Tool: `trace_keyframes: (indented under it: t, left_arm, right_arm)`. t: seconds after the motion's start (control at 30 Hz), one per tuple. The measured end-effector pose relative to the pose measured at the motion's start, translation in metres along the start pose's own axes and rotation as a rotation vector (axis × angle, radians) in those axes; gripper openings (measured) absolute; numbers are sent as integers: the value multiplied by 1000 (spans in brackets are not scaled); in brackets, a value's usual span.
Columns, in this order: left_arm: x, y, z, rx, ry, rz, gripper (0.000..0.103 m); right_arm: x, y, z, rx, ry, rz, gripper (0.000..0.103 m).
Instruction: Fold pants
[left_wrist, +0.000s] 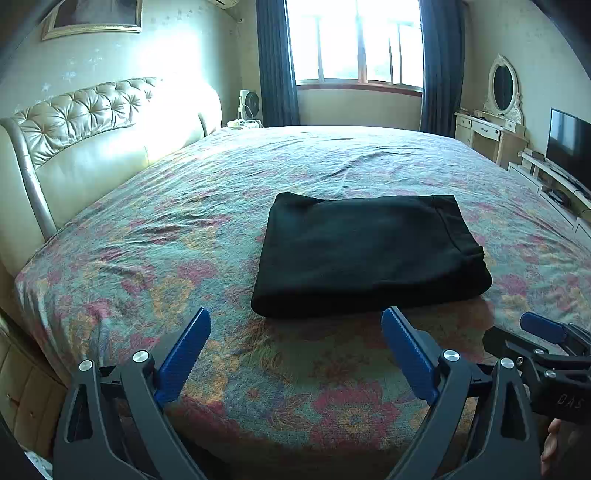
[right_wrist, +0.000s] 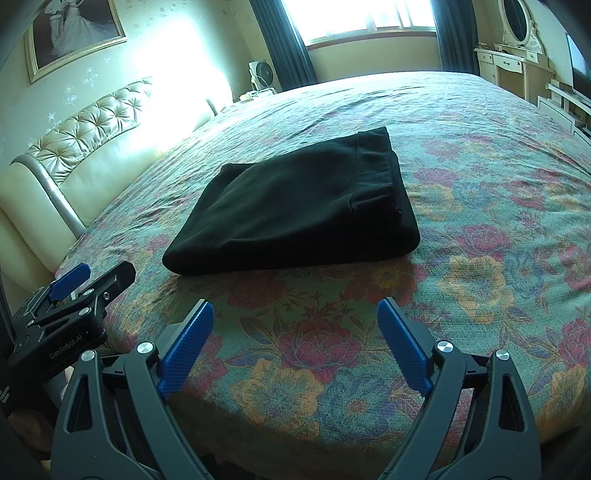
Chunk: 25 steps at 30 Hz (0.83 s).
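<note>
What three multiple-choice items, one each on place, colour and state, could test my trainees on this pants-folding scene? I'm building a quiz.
1. Where do the folded pants lie?
A. On the floral bedspread
B. On the dresser
C. On the floor

2. What colour are the pants?
A. Red
B. Black
C. White

3. How does the left hand-held gripper stand?
A. Shut on the pants
B. Shut on the bedspread
C. Open, holding nothing

Answers:
1 A: they rest on the bedspread, mid-bed.
2 B: the cloth is uniformly black.
3 C: its blue fingers are spread, short of the pants' near edge.
</note>
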<state>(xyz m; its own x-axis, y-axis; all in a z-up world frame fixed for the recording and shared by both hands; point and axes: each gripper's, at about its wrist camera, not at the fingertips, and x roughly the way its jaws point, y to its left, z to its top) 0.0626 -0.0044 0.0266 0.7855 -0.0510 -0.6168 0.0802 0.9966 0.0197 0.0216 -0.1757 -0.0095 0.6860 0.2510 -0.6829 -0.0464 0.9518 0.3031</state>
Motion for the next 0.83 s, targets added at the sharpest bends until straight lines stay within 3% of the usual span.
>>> trace_keyframes:
  t: [0.2,0.27,0.43,0.83]
  left_arm:
    - [-4,0,0,-16,6,-25,93]
    - [-5,-4,1,16,31,-33,93]
    - [-12,-15,-1,119,5,-35,93]
    - [-10,-12,-1,61,29,-66,93]
  right_arm:
    - [-1,-1,-2,5,2,5,90]
    - [0,-2,-3,12,4,8,90]
    - [4,-7,-5,35,20,20,90]
    - [-11,-28,0,83,-29,-15,90]
